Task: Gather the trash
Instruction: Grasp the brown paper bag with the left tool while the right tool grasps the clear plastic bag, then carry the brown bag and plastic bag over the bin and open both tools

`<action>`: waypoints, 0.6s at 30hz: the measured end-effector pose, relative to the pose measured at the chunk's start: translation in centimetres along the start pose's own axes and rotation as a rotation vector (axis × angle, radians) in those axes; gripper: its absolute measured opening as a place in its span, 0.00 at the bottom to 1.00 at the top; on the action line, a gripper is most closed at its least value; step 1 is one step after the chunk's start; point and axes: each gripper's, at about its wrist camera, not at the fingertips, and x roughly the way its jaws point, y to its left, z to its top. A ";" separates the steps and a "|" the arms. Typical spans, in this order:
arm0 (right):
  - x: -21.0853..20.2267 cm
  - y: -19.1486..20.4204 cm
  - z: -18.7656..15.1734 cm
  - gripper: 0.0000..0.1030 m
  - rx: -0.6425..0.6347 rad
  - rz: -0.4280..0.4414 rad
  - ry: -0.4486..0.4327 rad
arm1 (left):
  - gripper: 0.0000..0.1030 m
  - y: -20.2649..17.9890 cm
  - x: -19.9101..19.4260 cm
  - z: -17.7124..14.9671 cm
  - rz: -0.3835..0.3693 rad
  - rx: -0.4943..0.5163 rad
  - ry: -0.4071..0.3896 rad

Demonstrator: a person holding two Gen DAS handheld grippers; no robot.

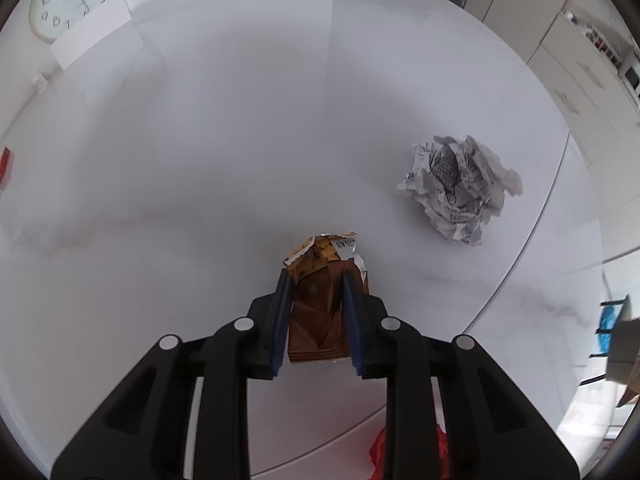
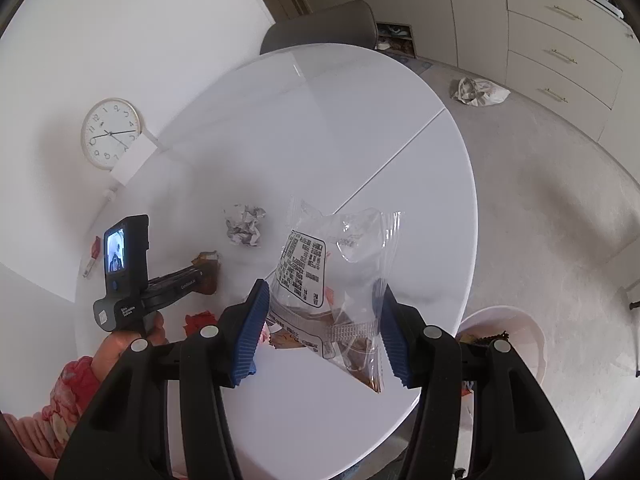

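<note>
Glossy white round table (image 2: 360, 128), smooth, with a thin seam across its top. Crumpled ball of printed paper (image 1: 460, 184), jagged and creased, near the table's right edge in the left wrist view, well apart from everything else. Brown and orange foil wrapper (image 1: 320, 300), folded flat with a torn silvery top, lying on the table toward the near edge, between the blue ribbed pads of the left tool (image 1: 316, 300); jaws narrowed close against its two sides, apparently gripping it. Thin clear plastic bag (image 2: 340, 280) with a black-printed label and a crimped seal strip, brownish scraps inside its lower corner, lifted above the table's near right edge. Right tool (image 2: 320, 328) fairly wide apart, bag pinched or draped between its pads; cannot tell how firm the hold. Round white bin (image 2: 520, 332) on the floor beside the table's near right edge, brown and dark scraps visible inside. Red crumpled bit (image 2: 198, 320) at the near left edge.
</note>
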 end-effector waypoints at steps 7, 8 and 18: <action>-1.8 -1.8 -0.6 0.53 0.010 -0.017 -0.034 | 0.22 1.9 -3.9 -0.2 -0.002 -0.020 -0.082; -2.4 -2.4 -0.9 0.53 0.008 -0.036 -0.043 | 0.22 2.1 -4.6 -0.3 -0.001 -0.020 -0.092; 2.8 -16.2 -9.9 0.54 0.132 -0.281 0.153 | 0.22 1.3 -14.8 -5.6 -0.072 0.009 -0.193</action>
